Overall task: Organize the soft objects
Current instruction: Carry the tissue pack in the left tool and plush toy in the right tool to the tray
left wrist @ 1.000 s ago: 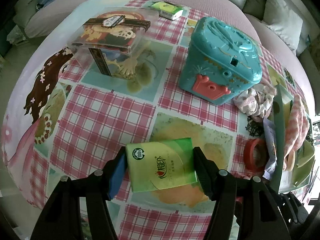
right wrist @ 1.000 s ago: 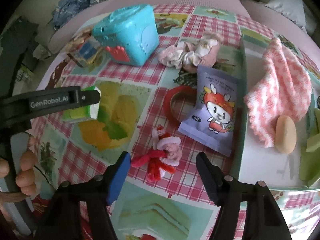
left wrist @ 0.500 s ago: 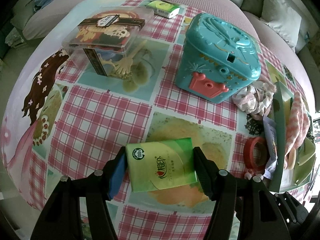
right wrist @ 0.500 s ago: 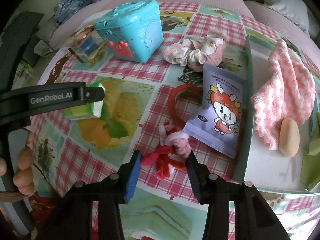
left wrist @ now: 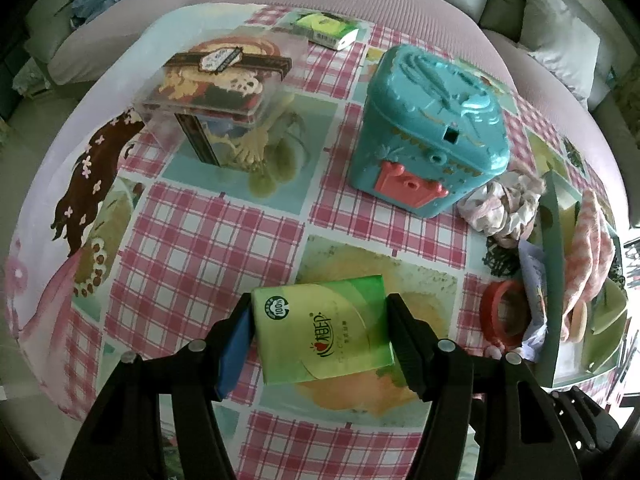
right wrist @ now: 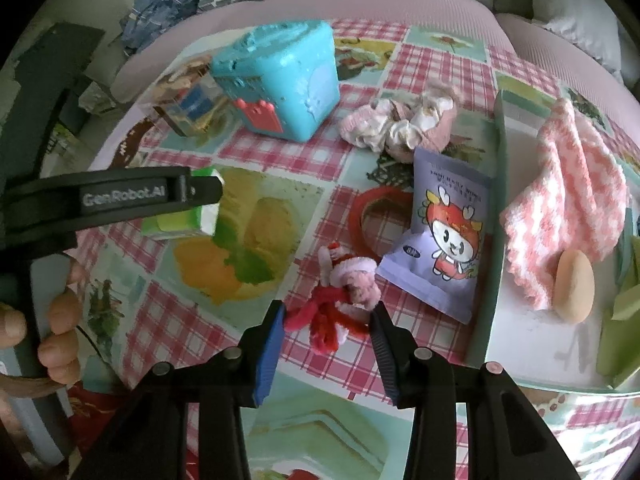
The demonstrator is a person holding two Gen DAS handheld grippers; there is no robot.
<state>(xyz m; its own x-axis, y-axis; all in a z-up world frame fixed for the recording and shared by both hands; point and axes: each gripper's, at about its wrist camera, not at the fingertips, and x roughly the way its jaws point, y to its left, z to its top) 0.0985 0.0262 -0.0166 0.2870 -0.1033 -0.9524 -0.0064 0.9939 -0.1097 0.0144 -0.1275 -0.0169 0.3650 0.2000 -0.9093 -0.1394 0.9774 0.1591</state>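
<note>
Both grippers loaded over the checked tablecloth (left wrist: 192, 248).
L gripper (left wrist: 320, 332) clamped a green tissue pack (left wrist: 322, 332); R gripper (right wrist: 328, 316) pinched a red pipe-cleaner figure (right wrist: 340, 300).

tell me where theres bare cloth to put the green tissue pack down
Free patch: the plaid cloth between the clear box, the teal box and the green tissue pack. Crowded: the right side, where scrunchies, red ring and tray bunch together.

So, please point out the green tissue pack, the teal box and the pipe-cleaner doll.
green tissue pack (left wrist: 320, 330), left wrist view, middle of its top face.
teal box (left wrist: 430, 128), left wrist view, its lid.
pipe-cleaner doll (right wrist: 340, 300), right wrist view, its red body.
</note>
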